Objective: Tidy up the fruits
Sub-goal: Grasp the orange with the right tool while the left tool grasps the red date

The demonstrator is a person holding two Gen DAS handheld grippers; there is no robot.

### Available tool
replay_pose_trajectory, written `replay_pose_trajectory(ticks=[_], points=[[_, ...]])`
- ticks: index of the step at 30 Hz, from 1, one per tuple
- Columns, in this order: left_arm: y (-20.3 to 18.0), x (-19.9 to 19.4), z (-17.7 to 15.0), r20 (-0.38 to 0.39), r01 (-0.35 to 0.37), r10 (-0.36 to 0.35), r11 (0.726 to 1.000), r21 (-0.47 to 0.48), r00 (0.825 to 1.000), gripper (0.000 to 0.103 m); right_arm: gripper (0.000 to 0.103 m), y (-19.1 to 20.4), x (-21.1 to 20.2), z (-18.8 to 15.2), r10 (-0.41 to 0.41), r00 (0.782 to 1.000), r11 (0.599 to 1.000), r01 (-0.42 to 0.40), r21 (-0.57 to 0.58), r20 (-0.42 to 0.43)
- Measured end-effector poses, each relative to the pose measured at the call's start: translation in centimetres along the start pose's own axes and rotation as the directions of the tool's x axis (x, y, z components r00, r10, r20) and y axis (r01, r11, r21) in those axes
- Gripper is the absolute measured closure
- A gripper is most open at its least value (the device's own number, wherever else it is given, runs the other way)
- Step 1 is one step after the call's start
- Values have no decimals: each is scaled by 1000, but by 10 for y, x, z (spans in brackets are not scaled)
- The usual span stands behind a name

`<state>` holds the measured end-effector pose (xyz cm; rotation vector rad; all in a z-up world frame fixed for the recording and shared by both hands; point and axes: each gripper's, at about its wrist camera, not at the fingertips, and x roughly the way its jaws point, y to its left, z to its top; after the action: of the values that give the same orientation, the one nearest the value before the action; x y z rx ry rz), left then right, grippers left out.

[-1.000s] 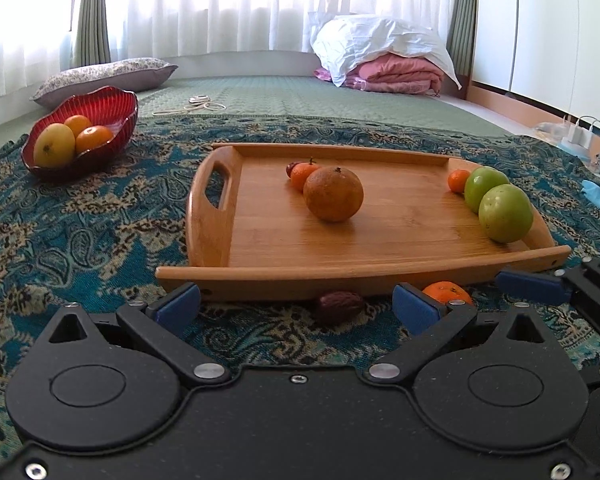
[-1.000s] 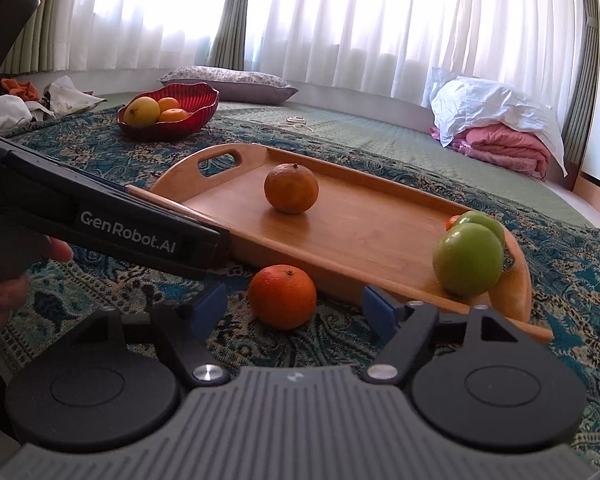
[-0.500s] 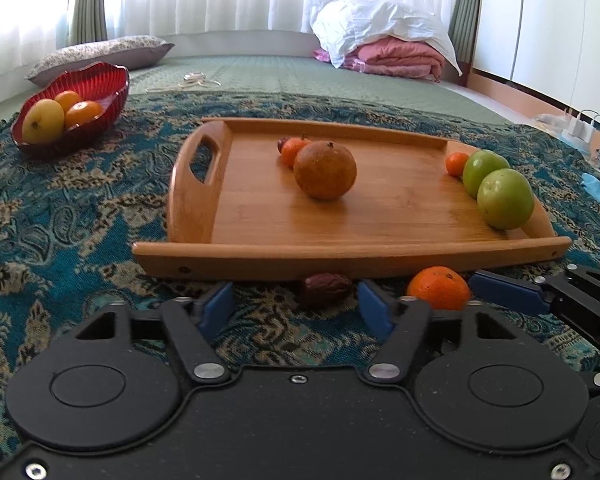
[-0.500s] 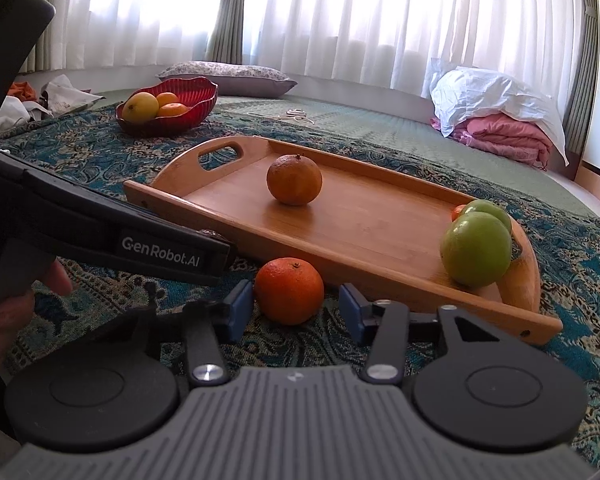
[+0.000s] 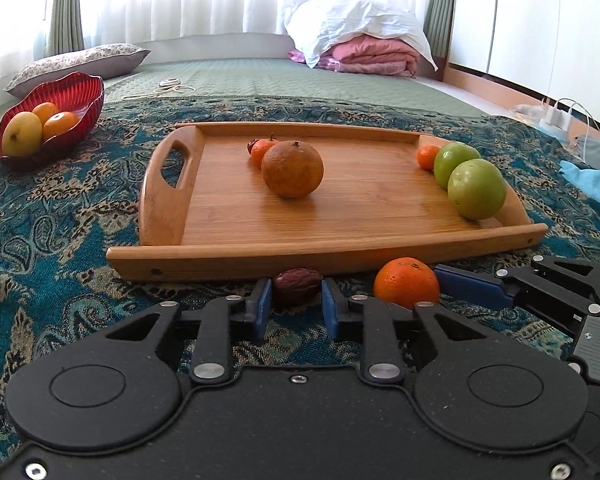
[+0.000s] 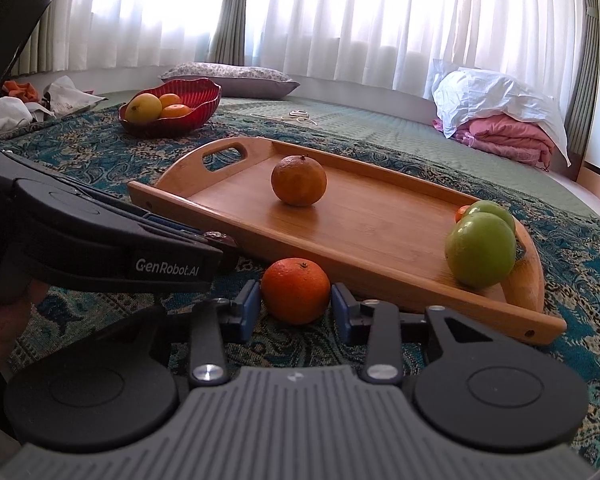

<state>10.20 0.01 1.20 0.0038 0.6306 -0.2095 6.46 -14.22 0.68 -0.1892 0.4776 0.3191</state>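
Observation:
My left gripper (image 5: 294, 304) has its blue pads closed against a dark red date (image 5: 297, 283) lying on the cloth in front of the wooden tray (image 5: 220, 256). My right gripper (image 6: 294, 310) has its pads against a bright orange tangerine (image 6: 295, 290), also on the cloth by the tray's front rim; the tangerine also shows in the left wrist view (image 5: 406, 282). On the tray are a dull large orange (image 5: 292, 168), a small tangerine (image 5: 262, 151), another small one (image 5: 427, 157) and two green apples (image 5: 476, 188).
A red bowl (image 5: 80, 92) with a yellow fruit and two oranges stands at the far left on the patterned cloth. A pillow and a bedding pile (image 5: 360, 44) lie behind. Cables and a charger (image 5: 556, 116) are at the right. The left gripper's body (image 6: 100, 248) crosses the right wrist view.
Both grippers moved forward and closed: the left one's pads came in around the date, the right one's around the tangerine.

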Motion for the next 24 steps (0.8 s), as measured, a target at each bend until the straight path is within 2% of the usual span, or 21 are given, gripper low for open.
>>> replay_pose_trajectory(ticks=[6,24], points=[[-1,-4,2,15,-8,8,1000,-1,1000,78,59,-2,1,1,0,1000,1000,0,11,-5],[-1,12,4,-21,9,-9,1000,-19,1000,77,58,1,20,7,-13,998,1000,14,15,-59]])
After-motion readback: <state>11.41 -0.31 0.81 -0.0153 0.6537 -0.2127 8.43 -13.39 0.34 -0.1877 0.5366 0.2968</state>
